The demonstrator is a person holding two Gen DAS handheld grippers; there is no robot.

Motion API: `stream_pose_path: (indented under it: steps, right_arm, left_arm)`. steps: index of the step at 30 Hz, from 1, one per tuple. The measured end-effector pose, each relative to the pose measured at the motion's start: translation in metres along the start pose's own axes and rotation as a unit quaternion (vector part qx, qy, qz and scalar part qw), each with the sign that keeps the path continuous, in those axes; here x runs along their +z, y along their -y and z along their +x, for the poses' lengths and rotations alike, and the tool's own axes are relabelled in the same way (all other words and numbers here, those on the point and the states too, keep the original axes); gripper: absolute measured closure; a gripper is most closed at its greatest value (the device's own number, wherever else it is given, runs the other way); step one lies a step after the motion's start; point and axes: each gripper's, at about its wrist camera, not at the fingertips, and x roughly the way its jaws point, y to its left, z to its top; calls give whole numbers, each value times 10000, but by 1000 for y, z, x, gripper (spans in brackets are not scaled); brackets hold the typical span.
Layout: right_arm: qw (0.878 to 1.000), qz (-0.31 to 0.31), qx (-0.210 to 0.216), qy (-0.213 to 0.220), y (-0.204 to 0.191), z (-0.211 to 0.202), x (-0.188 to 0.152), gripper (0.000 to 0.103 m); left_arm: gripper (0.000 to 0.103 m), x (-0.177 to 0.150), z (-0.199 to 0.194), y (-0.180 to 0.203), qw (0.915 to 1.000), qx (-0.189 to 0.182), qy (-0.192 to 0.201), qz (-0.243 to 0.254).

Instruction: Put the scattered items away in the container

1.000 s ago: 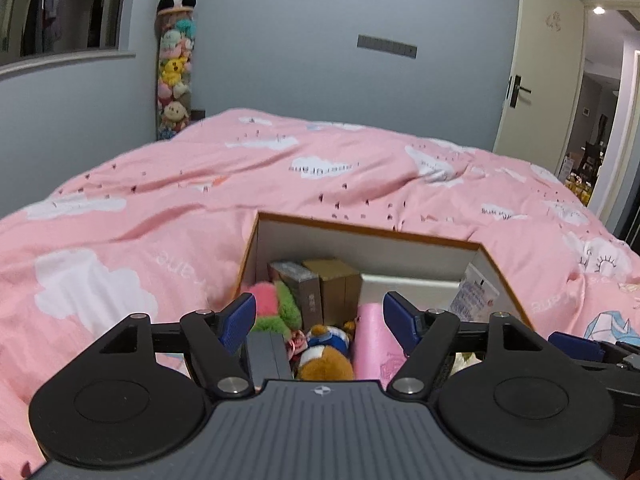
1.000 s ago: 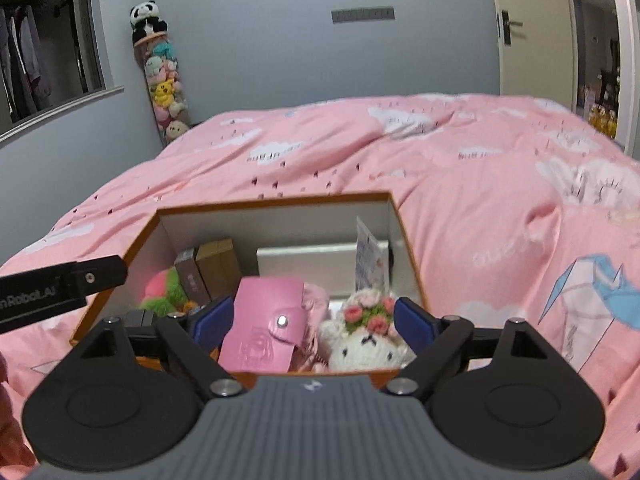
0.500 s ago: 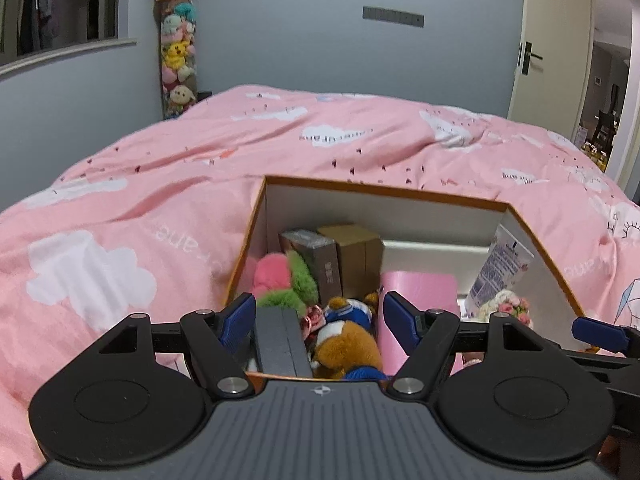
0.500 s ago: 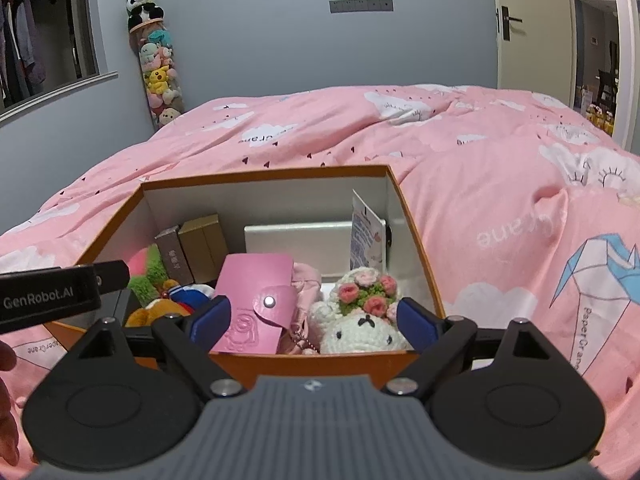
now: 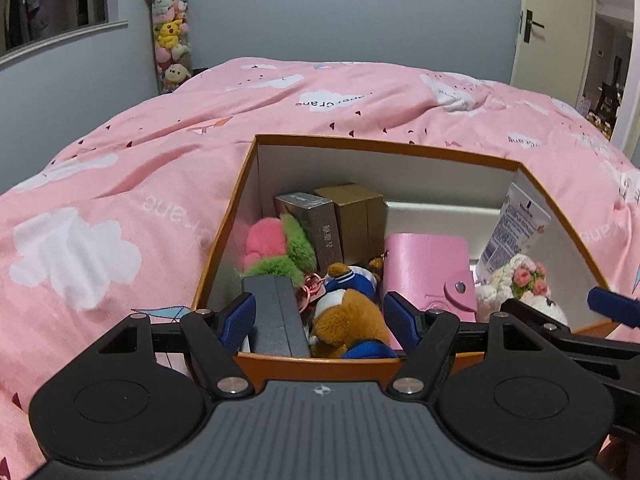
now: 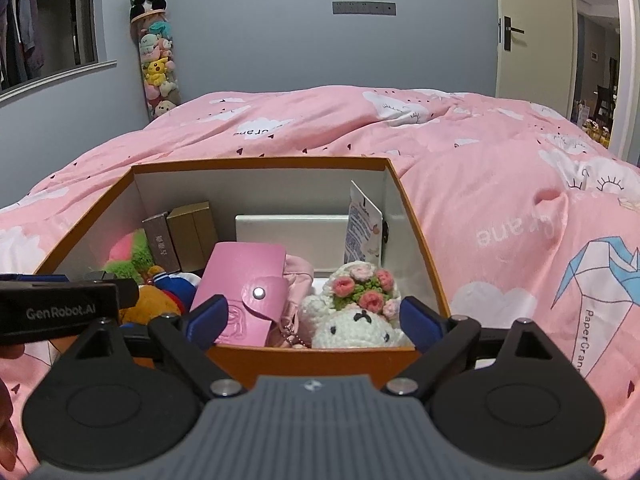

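Observation:
An orange box sits open on the bed, filled with items. Inside lie a pink wallet, a white crochet bunny with flowers, a brown plush, a pink-green plush, a black case, small grey and gold cartons and a tube. My left gripper hovers open over the box's near-left rim, holding nothing. My right gripper hovers over the near-right rim, its jaws opening, with nothing gripped between them.
A pink duvet with cloud prints surrounds the box. A tall column of stuffed toys stands against the grey wall at the back left. A door stands open at the right. A hand shows at the left edge.
Both grippers have sunk and tilted down toward the box, which now looks closer and deeper. The right jaws stand slightly wider.

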Motion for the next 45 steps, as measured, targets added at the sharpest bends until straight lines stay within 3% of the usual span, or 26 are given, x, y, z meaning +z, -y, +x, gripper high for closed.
stream_pose_path:
  steps: [5,45]
  right_arm:
    - [10000,-10,-17,25,0,2,-2,8]
    - [10000,-11,-77,15,1,11,-6,6]
  left_arm:
    - [20,-4,3,6,9997,111,15,219]
    - [17,-8,16,6,9996,161,-74,228]
